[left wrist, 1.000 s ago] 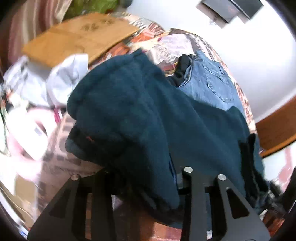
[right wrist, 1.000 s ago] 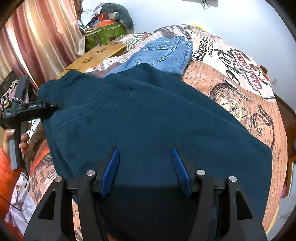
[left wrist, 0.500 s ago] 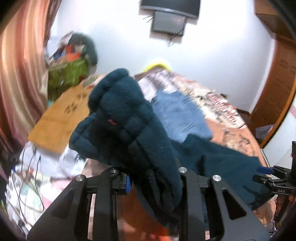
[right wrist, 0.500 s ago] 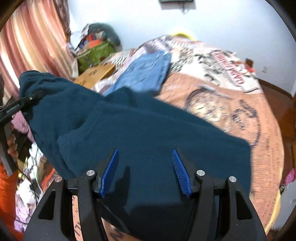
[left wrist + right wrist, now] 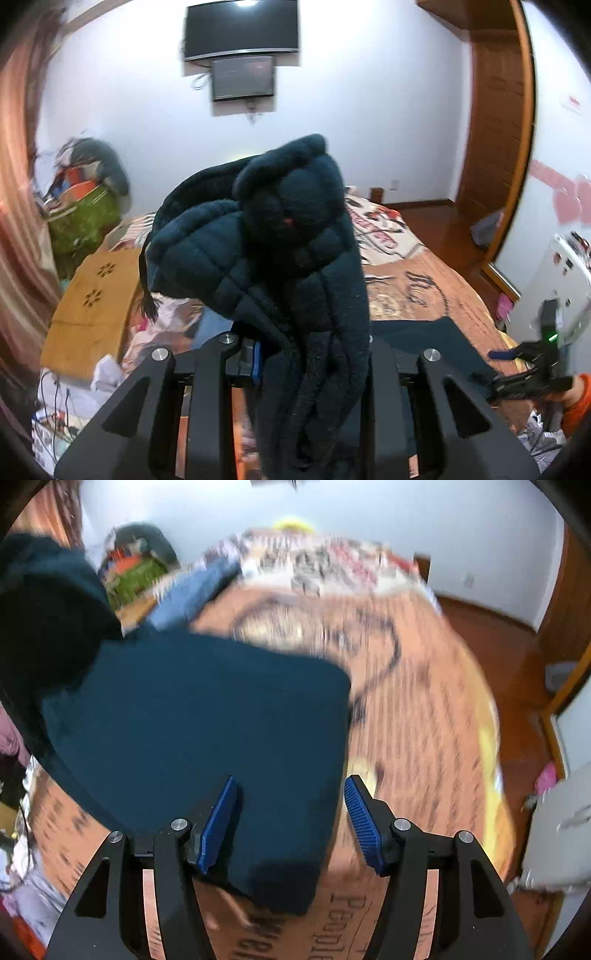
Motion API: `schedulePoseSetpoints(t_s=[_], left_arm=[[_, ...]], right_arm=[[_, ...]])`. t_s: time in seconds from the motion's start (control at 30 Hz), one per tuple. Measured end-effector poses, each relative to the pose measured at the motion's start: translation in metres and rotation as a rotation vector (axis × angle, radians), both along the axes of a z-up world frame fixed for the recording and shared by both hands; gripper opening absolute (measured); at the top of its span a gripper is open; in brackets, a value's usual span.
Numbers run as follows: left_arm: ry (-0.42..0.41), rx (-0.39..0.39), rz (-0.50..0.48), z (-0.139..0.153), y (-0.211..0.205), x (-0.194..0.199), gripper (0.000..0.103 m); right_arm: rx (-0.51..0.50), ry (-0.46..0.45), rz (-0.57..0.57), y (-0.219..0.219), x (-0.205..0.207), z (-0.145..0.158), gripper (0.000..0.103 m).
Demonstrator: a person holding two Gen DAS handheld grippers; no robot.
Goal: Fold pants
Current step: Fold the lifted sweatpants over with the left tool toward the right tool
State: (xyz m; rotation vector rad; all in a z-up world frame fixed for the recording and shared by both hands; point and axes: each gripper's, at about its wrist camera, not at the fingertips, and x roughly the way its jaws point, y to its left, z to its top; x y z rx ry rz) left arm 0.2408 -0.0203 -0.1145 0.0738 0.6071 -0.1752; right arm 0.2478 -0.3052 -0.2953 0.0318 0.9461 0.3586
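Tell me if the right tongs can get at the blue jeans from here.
Probably not directly: the right tongs stand open over the dark teal pants, which lie spread between them and the jeans.

A black television (image 5: pixel 241 29) hangs on the white wall at the top centre of the left wrist view, with a smaller dark screen (image 5: pixel 243 77) just below it. At the left edge there is a striped curtain (image 5: pixel 14 206), a green basket (image 5: pixel 83 218) full of things and a brown cardboard sheet (image 5: pixel 86 314). A wooden door frame (image 5: pixel 495 147) stands at the upper right, and the printed bed cover (image 5: pixel 424 720) fills the right half of the right wrist view.
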Motion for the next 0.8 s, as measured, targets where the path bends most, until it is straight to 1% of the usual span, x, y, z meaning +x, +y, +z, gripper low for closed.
schedulePoseSetpoints(t_s=[0.07,0.13,0.27,0.37,0.5,0.63,0.7,0.8], left_arm=[[0.011,0.014,-0.038,-0.002,-0.019,0.003,0.025],[0.024,0.028,-0.075,-0.006,-0.036,0.006,0.025],[0.065,0.04,-0.152,-0.018,-0.067,0.009,0.025],[0.111,0.026,-0.204,-0.031,-0.088,0.015,0.025],[0.198,0.019,-0.274,-0.059,-0.119,0.023,0.025],[0.312,0.037,-0.327,-0.1,-0.146,0.025,0.025],[0.338,0.068,-0.343,-0.119,-0.154,0.022,0.027],[0.346,0.124,-0.348,-0.135,-0.162,0.016,0.028]], right_arm=[[0.066,0.004,-0.025,-0.005,-0.001,-0.008,0.057],[0.093,0.013,-0.029,-0.007,0.001,-0.008,0.057],[0.1,-0.002,-0.022,-0.007,0.0,-0.008,0.057],[0.118,0.0,-0.026,-0.008,0.001,-0.009,0.057],[0.132,-0.001,-0.034,-0.012,-0.004,-0.011,0.057],[0.137,-0.001,-0.039,-0.012,-0.006,-0.01,0.057],[0.139,-0.001,-0.041,-0.013,-0.006,-0.01,0.057],[0.143,0.001,-0.044,-0.013,-0.007,-0.01,0.057]])
